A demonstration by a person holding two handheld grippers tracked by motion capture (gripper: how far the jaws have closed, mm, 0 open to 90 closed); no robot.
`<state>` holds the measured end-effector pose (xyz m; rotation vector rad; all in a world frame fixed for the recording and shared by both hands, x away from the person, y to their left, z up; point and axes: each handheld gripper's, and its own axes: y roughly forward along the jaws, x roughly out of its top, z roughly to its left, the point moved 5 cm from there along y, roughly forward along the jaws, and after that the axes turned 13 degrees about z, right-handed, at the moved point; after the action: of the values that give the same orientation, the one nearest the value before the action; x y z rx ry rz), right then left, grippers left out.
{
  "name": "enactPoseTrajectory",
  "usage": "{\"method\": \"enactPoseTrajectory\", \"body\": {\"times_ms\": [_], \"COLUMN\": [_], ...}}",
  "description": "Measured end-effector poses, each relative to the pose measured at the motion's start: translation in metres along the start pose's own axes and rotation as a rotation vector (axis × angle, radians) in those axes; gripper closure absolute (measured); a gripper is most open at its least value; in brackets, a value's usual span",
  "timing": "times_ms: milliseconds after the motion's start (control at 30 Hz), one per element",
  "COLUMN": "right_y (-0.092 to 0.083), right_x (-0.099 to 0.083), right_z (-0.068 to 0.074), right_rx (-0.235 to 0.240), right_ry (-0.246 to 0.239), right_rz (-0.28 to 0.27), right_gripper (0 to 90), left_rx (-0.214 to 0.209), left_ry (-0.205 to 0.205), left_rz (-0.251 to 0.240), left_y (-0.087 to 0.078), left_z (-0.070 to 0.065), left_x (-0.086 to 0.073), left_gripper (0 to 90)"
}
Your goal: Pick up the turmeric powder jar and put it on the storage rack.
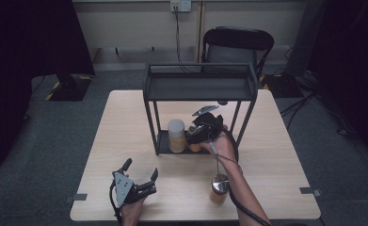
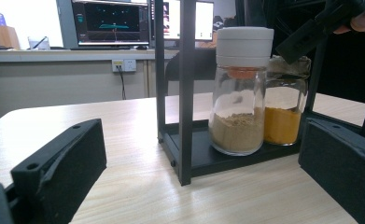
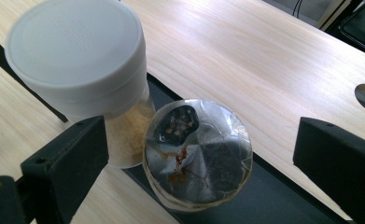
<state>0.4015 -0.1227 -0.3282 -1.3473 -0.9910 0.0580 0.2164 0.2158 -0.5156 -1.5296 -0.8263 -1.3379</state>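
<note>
**Right claw standing wide over the foil-topped jar on the rack's bottom shelf**

The right gripper [image 1: 196, 133] is hanging inside the black rack [image 1: 200, 75], which is standing towards the far edge of the table [image 1: 125, 141], about midway along it; its jaws are standing wide apart and are pressing on nothing, with the foil-topped jar [image 3: 198, 154] sitting between them, clear of both pads; that jar is resting on the rack's bottom shelf [image 2: 217, 158], holding yellow-orange powder, and its crinkled silver top is bearing a dark patch of holes and some reddish stains; just beside it, on the same shelf, the white-lidded jar [image 1: 176, 135] is standing upright with tan powder in its lower part; whether the two jars are touching cannot be told; in the right gripper view the white lid is sitting close by one jaw.

The left gripper [image 1: 141, 176] is lying near the table's near edge, towards its left corner, held in the person's left hand; its jaws are spread wide with nothing between them, and they are pointing towards the rack, well apart from it.

A third jar [image 1: 219, 187] with a metal cap and orange contents is standing near the table's near edge, just beside the person's right forearm, apart from the rack; a black chair [image 1: 238, 44] is standing beyond the table's far edge.
</note>
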Motion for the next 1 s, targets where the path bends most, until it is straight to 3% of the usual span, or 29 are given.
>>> {"method": "enactPoseTrajectory", "body": {"times_ms": [200, 567, 1000], "right_y": [-0.001, -0.006, -0.016], "right_x": [-0.004, -0.007, -0.015], "right_z": [0.001, 0.008, 0.014], "right_rx": [0.009, -0.017, -0.015], "right_ry": [0.009, 0.036, 0.011], "right_rz": [-0.03, -0.047, -0.13], "right_gripper": [2.0, 1.8, 0.0], "left_rx": [0.001, -0.001, 0.0], "left_ry": [0.0, 0.001, 0.001], "left_rz": [0.0, 0.002, 0.005], "left_y": [0.0, 0.0, 0.0], "left_z": [0.0, 0.0, 0.0], "left_x": [0.0, 0.0, 0.001], "left_gripper": [0.2, 0.3, 0.3]}}
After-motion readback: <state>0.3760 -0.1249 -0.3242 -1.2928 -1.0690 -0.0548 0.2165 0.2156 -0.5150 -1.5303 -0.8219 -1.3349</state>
